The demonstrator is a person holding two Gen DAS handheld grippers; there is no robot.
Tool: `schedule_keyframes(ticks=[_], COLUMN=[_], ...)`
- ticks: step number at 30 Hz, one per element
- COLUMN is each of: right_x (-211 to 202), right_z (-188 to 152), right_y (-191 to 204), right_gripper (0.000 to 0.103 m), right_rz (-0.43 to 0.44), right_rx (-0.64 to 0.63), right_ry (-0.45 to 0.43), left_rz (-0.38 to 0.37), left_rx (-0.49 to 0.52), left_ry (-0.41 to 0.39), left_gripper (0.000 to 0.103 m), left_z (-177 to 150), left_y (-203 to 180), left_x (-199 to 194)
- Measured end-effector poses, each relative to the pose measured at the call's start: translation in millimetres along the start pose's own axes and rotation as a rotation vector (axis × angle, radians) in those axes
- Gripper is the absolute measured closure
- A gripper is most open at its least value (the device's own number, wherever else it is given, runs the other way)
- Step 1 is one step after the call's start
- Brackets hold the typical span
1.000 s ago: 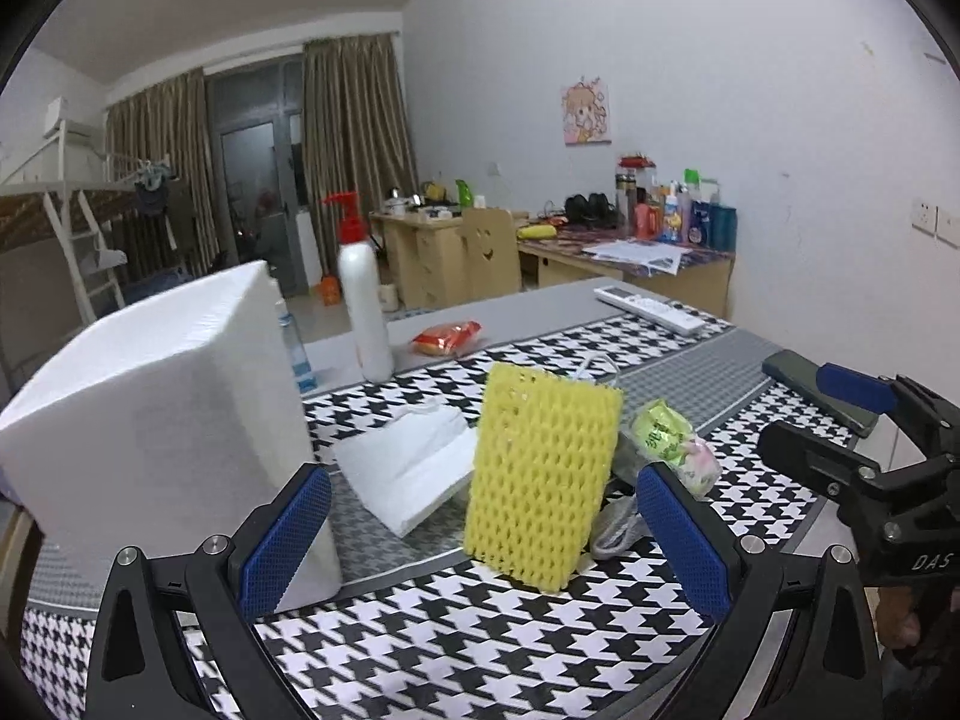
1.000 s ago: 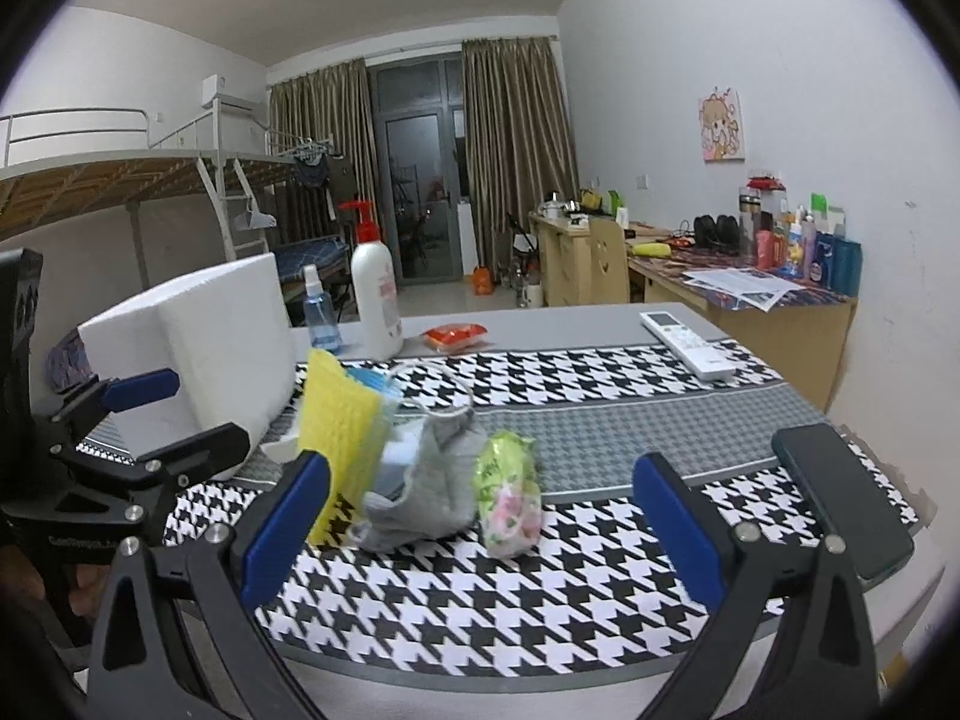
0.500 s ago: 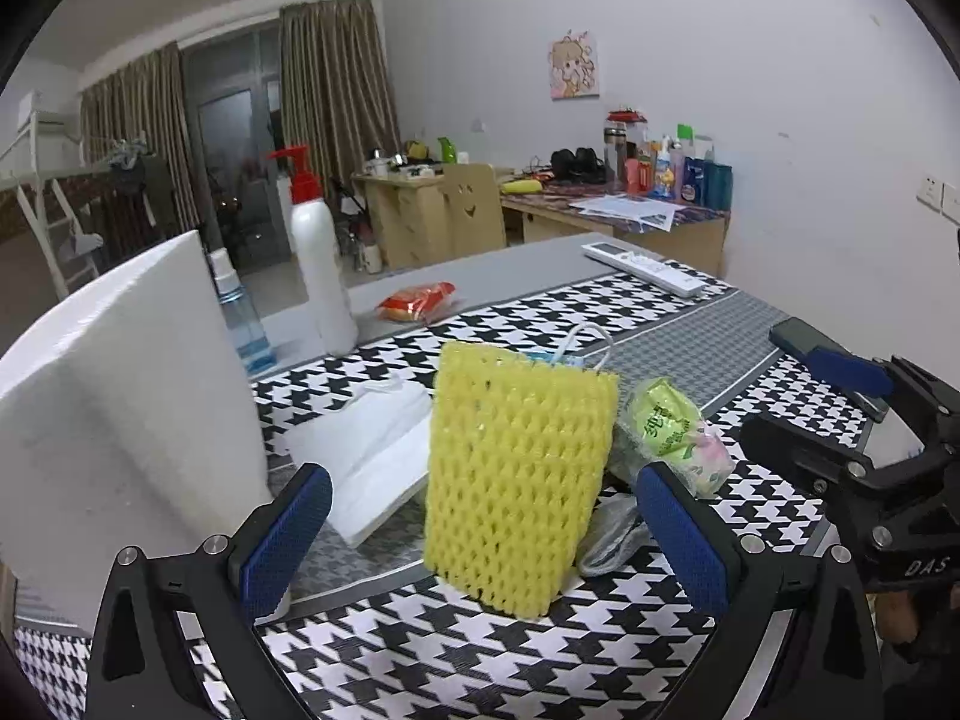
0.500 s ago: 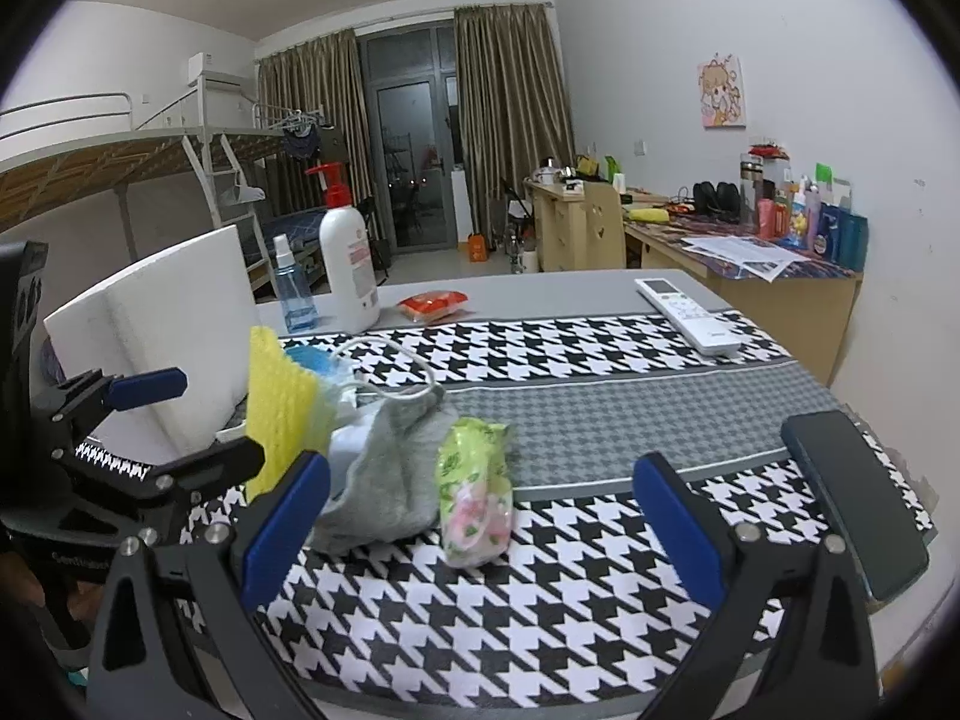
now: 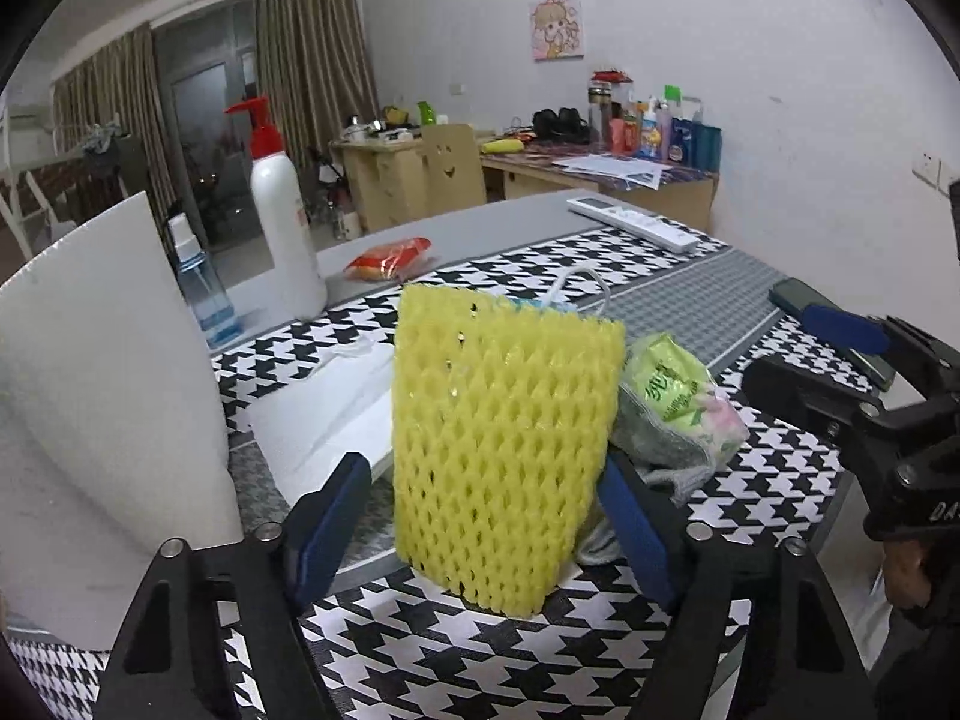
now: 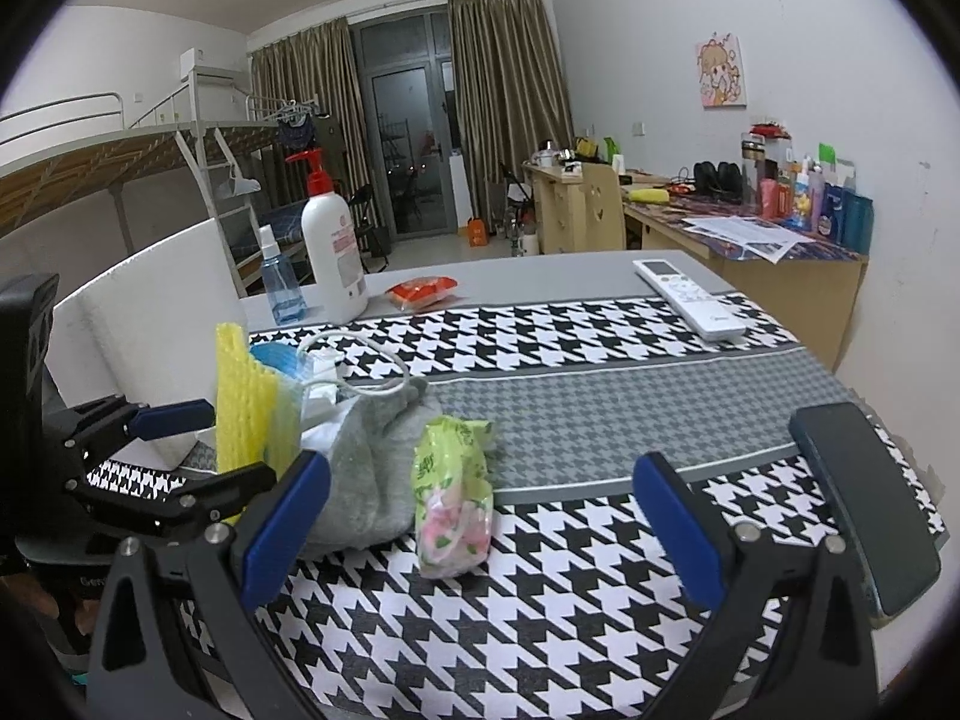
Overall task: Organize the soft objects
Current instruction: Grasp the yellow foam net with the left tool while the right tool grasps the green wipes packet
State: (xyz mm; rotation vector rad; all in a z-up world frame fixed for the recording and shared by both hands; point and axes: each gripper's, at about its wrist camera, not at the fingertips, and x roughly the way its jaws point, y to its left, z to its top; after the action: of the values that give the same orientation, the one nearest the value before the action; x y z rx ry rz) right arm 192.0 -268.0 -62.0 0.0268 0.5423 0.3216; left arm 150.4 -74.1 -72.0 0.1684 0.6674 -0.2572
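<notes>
A yellow foam net sleeve (image 5: 504, 450) stands upright on the houndstooth cloth, in front of a blue item with a white cable (image 6: 276, 357). My left gripper (image 5: 480, 522) has the sleeve between its blue pads and its jaws are closing. A gap still shows at the left pad (image 5: 327, 516). Beside the sleeve lie a grey sock (image 6: 366, 480) and a green tissue pack (image 6: 453, 480). My right gripper (image 6: 477, 498) stands open just short of the pack, holding nothing. A big white foam block (image 5: 102, 390) stands at the left.
A folded white sheet (image 5: 324, 414) lies between block and sleeve. Further back are a pump bottle (image 6: 333, 258), a blue spray bottle (image 6: 279, 282), an orange packet (image 6: 423, 291) and a remote (image 6: 690, 300). A dark phone (image 6: 864, 498) rests at the table's right edge.
My left gripper came forward and lower until the yellow sleeve sat between its fingers, and the fingers narrowed. My right gripper crept toward the tissue pack and stayed wide.
</notes>
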Motion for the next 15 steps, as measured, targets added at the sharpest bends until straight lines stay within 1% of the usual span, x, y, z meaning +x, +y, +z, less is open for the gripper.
schedule_keyframes(ticks=[2, 3, 4, 6, 8, 9, 10, 11, 13, 15], right_x=[3.4, 5.0, 5.8, 6.5, 9.5, 10.8, 12.4, 14.0, 17.0, 21.2], right_z=[0.1, 0.0, 0.2, 0.3, 1.3, 1.5, 1.7, 1.8, 0.8, 0.5], right_y=[1.7, 3.4, 4.2, 5.9, 7.0, 7.1, 6.6, 5.7, 3.6, 3.4], right_gripper=[0.001, 0.001, 0.001, 0.001, 0.001, 0.001, 0.001, 0.001, 0.001, 0.009], right_rz=[0.006, 0.008, 0.011, 0.018, 0.018, 0.014, 0.005, 0.003, 0.012, 0.01], right_rx=[-0.005, -0.009, -0.011, -0.013, -0.019, -0.023, -0.025, -0.023, -0.015, -0.012], right_ry=[0.011, 0.016, 0.018, 0.019, 0.033, 0.039, 0.045, 0.051, 0.065, 0.084], left_rz=[-0.004, -0.006, -0.01, -0.023, -0.02, -0.022, -0.023, -0.024, -0.014, -0.016], left_rx=[-0.005, -0.012, -0.017, -0.014, -0.014, -0.015, -0.017, -0.021, -0.028, -0.032], left_ry=[0.007, 0.016, 0.026, 0.038, 0.038, 0.039, 0.041, 0.042, 0.046, 0.059], left_gripper=[0.032, 0.039, 0.042, 0.043, 0.044, 0.047, 0.053, 0.056, 0.066, 0.072], left_z=[0.1, 0.3, 0.4, 0.3, 0.2, 0.5, 0.9, 1.4, 0.8, 0.1], left_y=[0.0, 0.4, 0.6, 0.9, 0.6, 1.0, 1.2, 2.1, 3.8, 5.0], left_x=[1.3, 2.9, 4.6, 7.1, 7.9, 8.0, 8.2, 8.4, 9.8, 12.2])
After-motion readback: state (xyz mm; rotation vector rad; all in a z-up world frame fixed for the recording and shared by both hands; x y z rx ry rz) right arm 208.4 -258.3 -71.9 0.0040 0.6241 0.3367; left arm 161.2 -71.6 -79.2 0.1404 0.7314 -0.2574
